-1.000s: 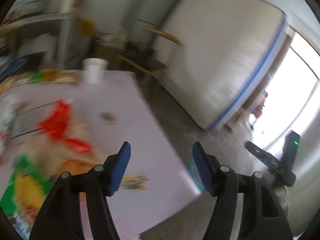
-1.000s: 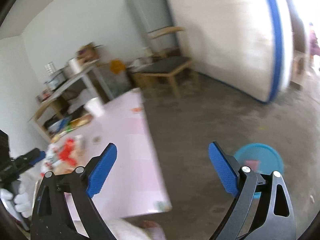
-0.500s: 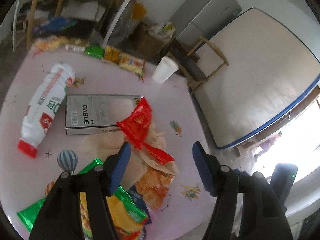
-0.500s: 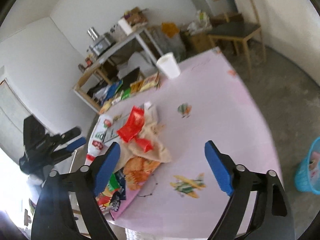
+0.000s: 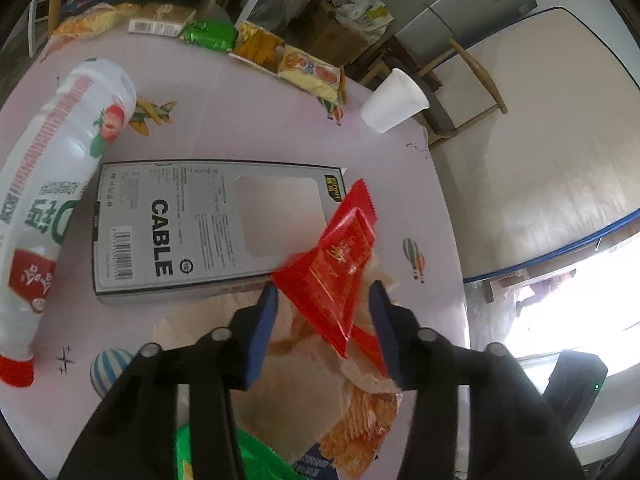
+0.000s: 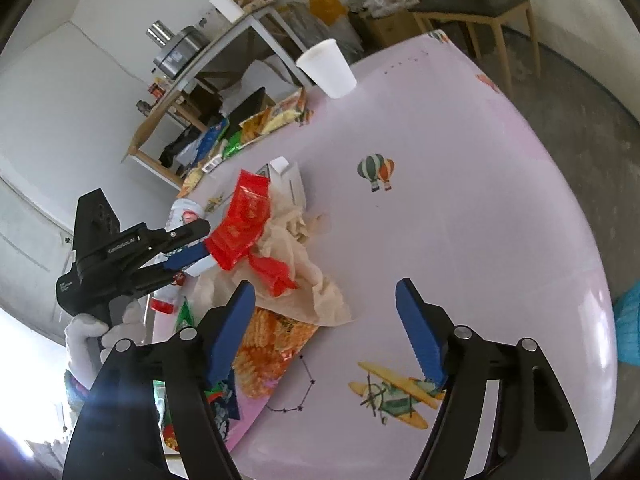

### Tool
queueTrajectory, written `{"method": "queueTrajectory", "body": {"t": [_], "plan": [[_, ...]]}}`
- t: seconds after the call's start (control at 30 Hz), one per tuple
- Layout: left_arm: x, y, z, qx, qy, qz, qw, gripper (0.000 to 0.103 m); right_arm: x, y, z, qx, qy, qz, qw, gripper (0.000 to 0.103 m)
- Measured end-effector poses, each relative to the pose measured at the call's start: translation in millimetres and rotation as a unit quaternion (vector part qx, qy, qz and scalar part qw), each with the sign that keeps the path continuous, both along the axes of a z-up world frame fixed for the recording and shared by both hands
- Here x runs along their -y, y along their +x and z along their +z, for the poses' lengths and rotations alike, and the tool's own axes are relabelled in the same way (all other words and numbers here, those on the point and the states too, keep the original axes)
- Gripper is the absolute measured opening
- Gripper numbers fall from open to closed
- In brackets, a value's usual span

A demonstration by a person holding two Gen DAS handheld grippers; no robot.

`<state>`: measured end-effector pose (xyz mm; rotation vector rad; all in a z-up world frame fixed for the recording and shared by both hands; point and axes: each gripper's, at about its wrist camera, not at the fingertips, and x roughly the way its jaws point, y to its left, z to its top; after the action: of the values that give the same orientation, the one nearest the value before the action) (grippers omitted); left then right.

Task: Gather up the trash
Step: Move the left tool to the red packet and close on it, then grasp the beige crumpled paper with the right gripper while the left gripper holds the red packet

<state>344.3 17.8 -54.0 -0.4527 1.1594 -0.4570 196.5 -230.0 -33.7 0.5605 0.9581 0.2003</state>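
A white paper cup point(image 5: 394, 101) stands at the table's point(image 6: 500, 200) far edge, tilted by the lens; its inside cannot be seen in either view. At the right margin of the right wrist view a sliver of a blue basket point(image 6: 628, 324) shows on the floor past the table's right edge — its contents are cut off.

The left gripper point(image 5: 323, 318) has its blue pads parted a moderate way, one on each side of the lower end of a red wrapper point(image 5: 340, 260) that stands up from a crumpled tan paper sheet point(image 6: 304, 264). Whether the pads touch the wrapper cannot be told; a gap shows on both sides in the left wrist view. The wrapper sits near the middle of the table's left half, its top leaning over the corner of a grey box marked CABLE point(image 5: 200, 232). The right gripper point(image 6: 326, 330) is spread wide and holds nothing, hovering over the near edge above an orange snack bag point(image 6: 272, 344) and a printed aeroplane.

Only the left wrist view shows the white bottle with a red cap point(image 5: 52, 184) in full, lying along the left edge beside the box, and the row of snack packets point(image 5: 280, 56) at the far edge. Only the right wrist view shows the gloved hand point(image 6: 100, 332) gripping the left tool.
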Motion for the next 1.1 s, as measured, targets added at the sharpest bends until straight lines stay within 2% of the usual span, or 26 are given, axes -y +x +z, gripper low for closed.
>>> {"method": "queueTrajectory", "body": {"t": [0.07,0.13,0.17,0.27,0.5,0.67,0.8,0.97,1.1], "plan": [[-1.1,0.5,-0.7,0.003,-0.004,-0.001,1.0,0.026,0.9,1.7,-2.6,-0.002,0.004,-0.002,1.0,0.069],[-0.8,-0.2,0.7,0.01,-0.008,-0.004,0.9999,0.019,0.8,2.7,-4.5,-0.005,0.006,-0.004,1.0,0.068],[-1.1,-0.6,1.3,0.013,-0.014,-0.005,0.9998,0.012,0.4,2.8,-5.6,-0.007,0.007,-0.004,1.0,0.068],[-0.6,-0.8,4.6,0.021,-0.021,-0.01,0.9995,0.003,-1.0,2.6,-7.4,-0.01,0.006,-0.005,1.0,0.068],[-11.7,-9.4,29.9,0.071,-0.059,-0.004,0.9957,0.0,-4.9,2.1,-1.8,-0.003,0.003,-0.003,1.0,0.068],[-34.6,-18.6,53.7,0.109,-0.098,0.027,0.9889,0.0,-26.1,11.5,9.9,0.015,-0.026,0.028,0.999,0.069],[-55.8,-24.8,68.2,0.132,-0.117,0.055,0.9828,0.0,-54.3,27.2,18.0,0.034,-0.056,0.066,0.996,0.075],[-71.2,-28.0,69.9,0.134,-0.12,0.071,0.9811,0.0,-107.0,52.5,14.0,0.041,-0.128,0.146,0.98,0.08],[-77.4,-29.0,65.1,0.127,-0.119,0.075,0.9818,0.0,-145.6,66.9,-1.9,0.038,-0.203,0.205,0.957,0.08]]}}
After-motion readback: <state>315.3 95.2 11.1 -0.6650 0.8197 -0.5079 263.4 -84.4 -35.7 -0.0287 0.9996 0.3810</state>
